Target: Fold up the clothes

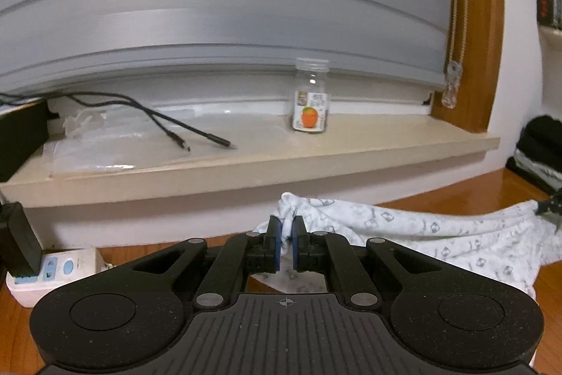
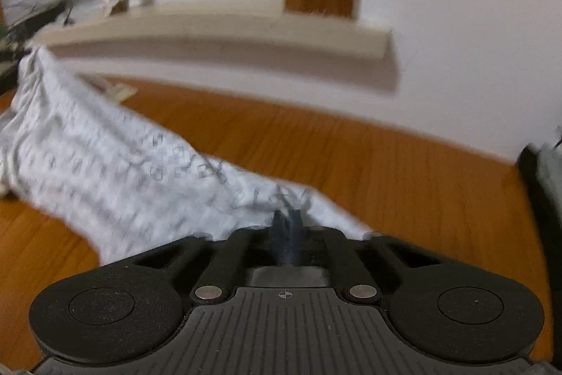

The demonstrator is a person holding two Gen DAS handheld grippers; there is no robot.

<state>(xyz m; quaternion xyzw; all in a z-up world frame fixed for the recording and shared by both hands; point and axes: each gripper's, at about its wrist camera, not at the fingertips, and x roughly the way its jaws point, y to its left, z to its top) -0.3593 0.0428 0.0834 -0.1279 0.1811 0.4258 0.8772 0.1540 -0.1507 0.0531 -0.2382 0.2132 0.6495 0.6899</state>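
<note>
A white garment (image 1: 432,231) with a small grey print hangs stretched between my two grippers above the wooden table. My left gripper (image 1: 286,225) is shut on one bunched corner of it. My right gripper (image 2: 288,220) is shut on the other corner; the cloth (image 2: 116,171) runs from there up to the left, blurred by motion. In the left wrist view the right gripper's tip (image 1: 549,206) shows at the far right edge, holding the cloth. The lower part of the garment drapes down onto the table.
A beige window sill (image 1: 316,157) runs behind, with a glass jar (image 1: 311,95), two black cables (image 1: 168,129) and a plastic bag on it. A white power strip (image 1: 52,269) with a black plug lies at the left. Dark items (image 1: 541,153) sit at the right.
</note>
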